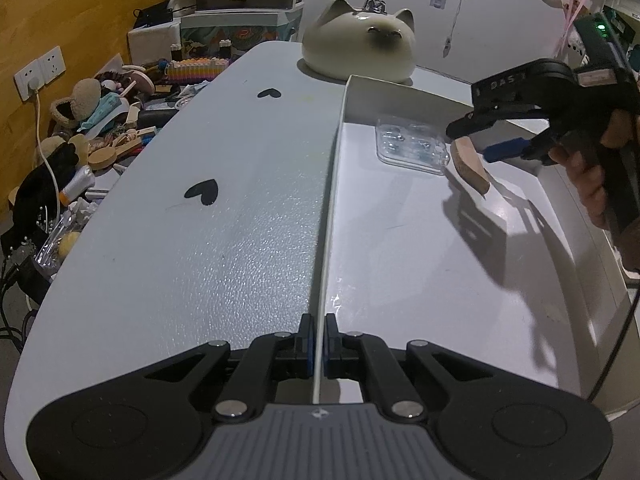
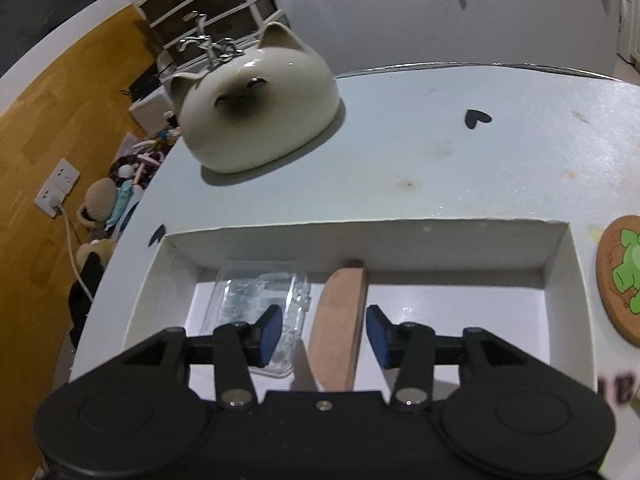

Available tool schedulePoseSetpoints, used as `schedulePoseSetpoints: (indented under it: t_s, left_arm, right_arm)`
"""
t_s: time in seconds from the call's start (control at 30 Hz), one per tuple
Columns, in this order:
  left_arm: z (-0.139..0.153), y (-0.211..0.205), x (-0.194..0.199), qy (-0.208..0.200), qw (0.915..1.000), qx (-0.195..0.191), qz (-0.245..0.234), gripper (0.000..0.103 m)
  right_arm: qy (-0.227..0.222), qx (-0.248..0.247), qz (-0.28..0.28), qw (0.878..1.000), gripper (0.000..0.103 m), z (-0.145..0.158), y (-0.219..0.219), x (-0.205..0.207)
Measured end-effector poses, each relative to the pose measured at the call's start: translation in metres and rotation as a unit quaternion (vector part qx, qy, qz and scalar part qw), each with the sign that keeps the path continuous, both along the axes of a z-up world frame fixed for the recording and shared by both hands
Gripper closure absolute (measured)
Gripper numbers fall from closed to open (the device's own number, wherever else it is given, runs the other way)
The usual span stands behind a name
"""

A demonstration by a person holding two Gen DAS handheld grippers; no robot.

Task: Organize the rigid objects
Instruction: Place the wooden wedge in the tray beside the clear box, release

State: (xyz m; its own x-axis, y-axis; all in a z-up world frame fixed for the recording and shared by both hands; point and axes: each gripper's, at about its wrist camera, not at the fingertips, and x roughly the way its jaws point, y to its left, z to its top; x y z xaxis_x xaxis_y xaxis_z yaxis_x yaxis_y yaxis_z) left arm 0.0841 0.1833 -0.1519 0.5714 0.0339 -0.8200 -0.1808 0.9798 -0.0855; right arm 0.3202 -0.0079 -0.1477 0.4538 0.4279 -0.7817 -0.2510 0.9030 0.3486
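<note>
Left wrist view: the left gripper [image 1: 319,334] is seen with its jaws pinched on the thin upright wall of a white box [image 1: 326,248], the wall's edge running straight out between the blue pads. Inside the box, a flat wooden piece [image 1: 470,168] stands tilted on its edge just below the right gripper [image 1: 468,138], beside a clear, ribbed plastic case [image 1: 412,146] lying flat. A glossy ceramic cat [image 1: 358,42] is set beyond the box on the pale, pebbled table [image 1: 200,240].

Right wrist view: the right gripper [image 2: 322,330] is shown with jaws spread, not touching the wooden piece [image 2: 340,320], which is framed between them, nearer the right pad. The plastic case [image 2: 256,292] lies left of it. A round cork coaster [image 2: 618,276] is seen right of the box [image 2: 560,272].
</note>
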Motion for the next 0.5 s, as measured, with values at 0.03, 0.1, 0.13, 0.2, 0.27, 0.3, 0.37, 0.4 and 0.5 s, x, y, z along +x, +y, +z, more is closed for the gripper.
schedulePoseSetpoints:
  t_s: [0.03,0.1,0.13,0.2,0.27,0.3,0.37,0.4,0.5]
  left_arm:
    - [0.0,0.0,0.0,0.0,1.0,0.0,0.0,0.099]
    - [0.0,0.0,0.0,0.0,1.0,0.001,0.0,0.099]
    - [0.0,0.0,0.0,0.0,1.0,0.001,0.0,0.099]
    - [0.0,0.0,0.0,0.0,1.0,0.001,0.0,0.099]
    - [0.0,0.0,0.0,0.0,1.0,0.001,0.0,0.099]
    - [0.0,0.0,0.0,0.0,1.0,0.001,0.0,0.099]
    - [0.0,0.001,-0.001,-0.001,1.0,0.002,0.001,0.099]
    - [0.0,0.001,-0.001,-0.001,1.0,0.002,0.001,0.099]
    - [0.0,0.001,-0.002,-0.002,1.0,0.002,0.002,0.099]
  right_arm:
    - [-0.003,0.001,0.003,1.0,0.047,0.002,-0.001,-0.002]
    - [-0.009,0.004,0.008,1.0,0.04,0.007,-0.003,-0.007]
    - [-0.01,0.005,0.01,1.0,0.038,0.008,-0.004,-0.008]
    - [-0.013,0.009,0.013,1.0,0.027,0.014,-0.007,-0.014]
    - [-0.021,0.015,0.018,0.999,0.021,0.02,-0.011,-0.021]
    - [-0.026,0.018,0.021,0.999,0.019,0.023,-0.012,-0.025]
    - [-0.037,0.022,0.027,0.999,0.013,0.03,-0.017,-0.034]
    - [-0.044,0.023,0.03,0.998,0.009,0.033,-0.02,-0.039]
    - [-0.065,0.016,0.033,0.997,0.002,0.041,-0.028,-0.054]
